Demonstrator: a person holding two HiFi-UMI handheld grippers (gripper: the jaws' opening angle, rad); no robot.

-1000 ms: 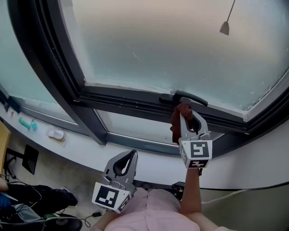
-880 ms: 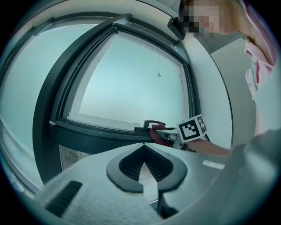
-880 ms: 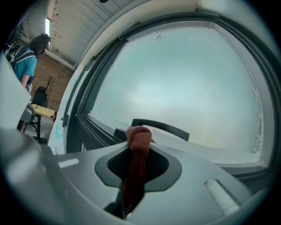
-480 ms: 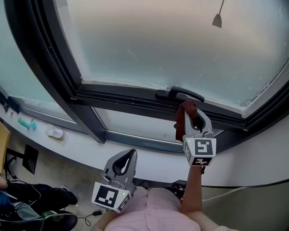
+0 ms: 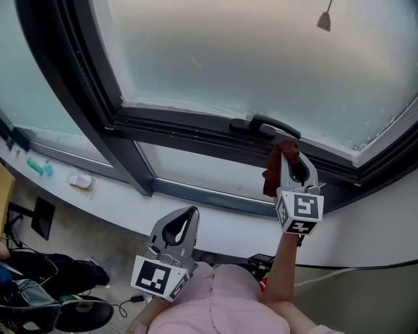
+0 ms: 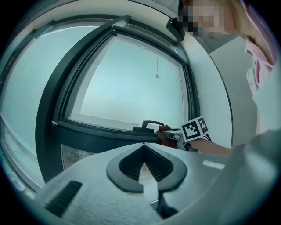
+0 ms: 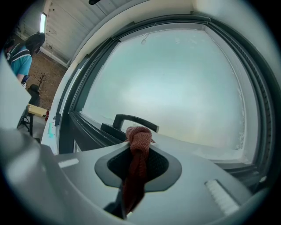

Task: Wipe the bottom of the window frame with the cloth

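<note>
Just then the right gripper (image 5: pixel 292 156) was up at the bottom rail of the window frame (image 5: pixel 183 134), its tips just below the right end of the window handle (image 5: pixel 264 124). Its jaws were clamped on the dark red cloth (image 5: pixel 271 176). In the right gripper view one bunched end of the cloth stuck out past the jaw tips towards the handle, and the rest hung back down through the gap between the jaws. Whether that bunched end actually pressed on the rail beside the handle could not be told from any view.

The left gripper (image 5: pixel 183 218) hung well below and to the left of the handle, out over the white sill (image 5: pixel 130 205) and clear of the frame. In its own view its jaws were drawn together with nothing between them.

Far to the left of the handle, a small teal thing (image 5: pixel 39 167) and a small white thing (image 5: pixel 81 181) lay on the sill. Above and to the right of the handle, a cord pull (image 5: pixel 324 19) hung in front of the frosted pane.
</note>
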